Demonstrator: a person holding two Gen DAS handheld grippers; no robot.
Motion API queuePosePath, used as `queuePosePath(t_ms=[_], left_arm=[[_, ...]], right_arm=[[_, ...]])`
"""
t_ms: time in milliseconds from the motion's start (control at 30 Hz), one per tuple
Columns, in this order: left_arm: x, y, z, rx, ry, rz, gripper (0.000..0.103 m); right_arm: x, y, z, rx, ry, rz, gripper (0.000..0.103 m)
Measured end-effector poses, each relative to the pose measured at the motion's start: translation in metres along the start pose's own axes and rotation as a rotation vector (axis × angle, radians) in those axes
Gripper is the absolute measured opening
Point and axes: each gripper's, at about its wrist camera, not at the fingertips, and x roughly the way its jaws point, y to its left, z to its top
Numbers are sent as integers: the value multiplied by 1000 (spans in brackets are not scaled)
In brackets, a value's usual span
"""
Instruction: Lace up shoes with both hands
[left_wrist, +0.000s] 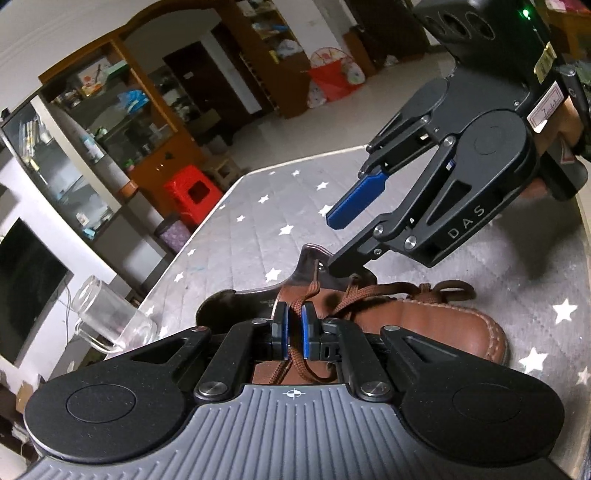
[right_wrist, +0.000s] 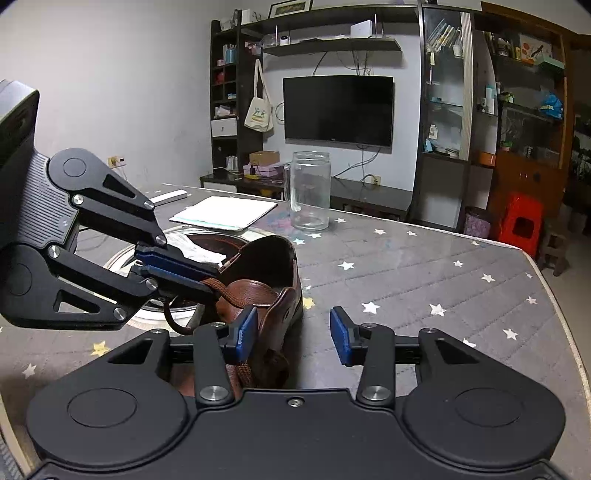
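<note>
Left gripper pinches brown lace over brown shoe. Right gripper spread, nothing between pads, left pad beside shoe's side. Shoe mid-table, glass jar near far edge.

Item count: one brown shoe, one brown lace, one glass mug, one white notebook, one red stool, two claws.
</note>
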Motion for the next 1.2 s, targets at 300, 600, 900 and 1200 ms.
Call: queuePosePath(t_ms=[300, 600, 900, 1200], left_arm=[[5, -1, 5, 35, 56, -2, 8], [5, -3, 7, 71, 76, -11, 9], [7, -5, 14, 86, 66, -7, 9], [13, -3, 13, 13, 39, 18, 9]], right_arm=[[-3, -5, -1, 9, -3, 5, 48], [-4, -10, -1, 23, -5, 9, 48], [-8, -13, -2, 29, -8, 17, 48], [-12, -8, 0, -39, -26, 66, 48]])
